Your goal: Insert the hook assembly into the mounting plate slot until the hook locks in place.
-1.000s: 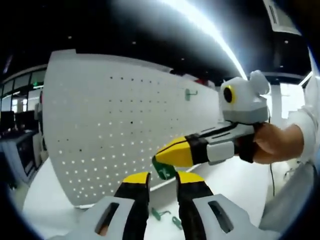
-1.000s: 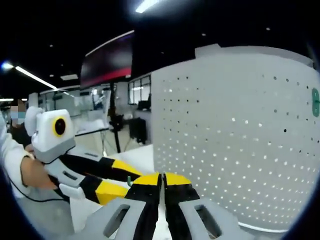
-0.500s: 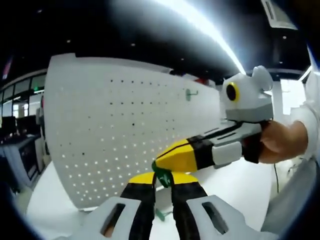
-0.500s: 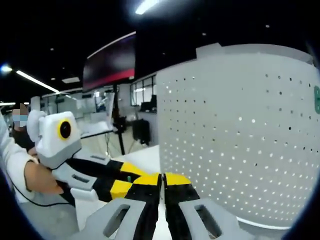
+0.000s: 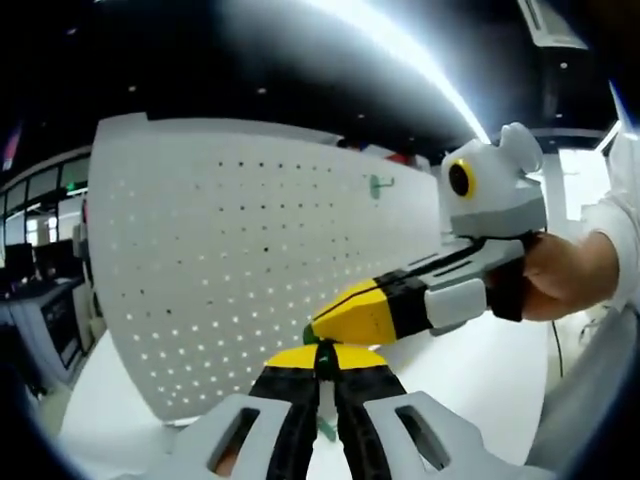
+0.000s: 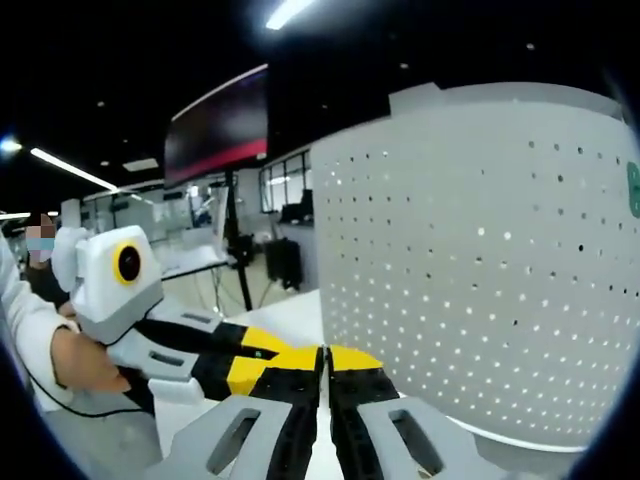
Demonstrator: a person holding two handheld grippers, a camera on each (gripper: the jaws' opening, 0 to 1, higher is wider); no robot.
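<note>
While both grippers met in front of the white perforated mounting plate (image 5: pixel 240 260), the left gripper (image 5: pixel 322 362) had its jaws pressed together on a small green plastic hook (image 5: pixel 311 335), tip to tip with the right gripper (image 5: pixel 345 315). Right gripper jaws were also fully closed; whether they pinched the hook, can't tell. Another green hook (image 5: pixel 377 184) sat already mounted high on the plate. White tabletop (image 5: pixel 470 360) lay below.
</note>
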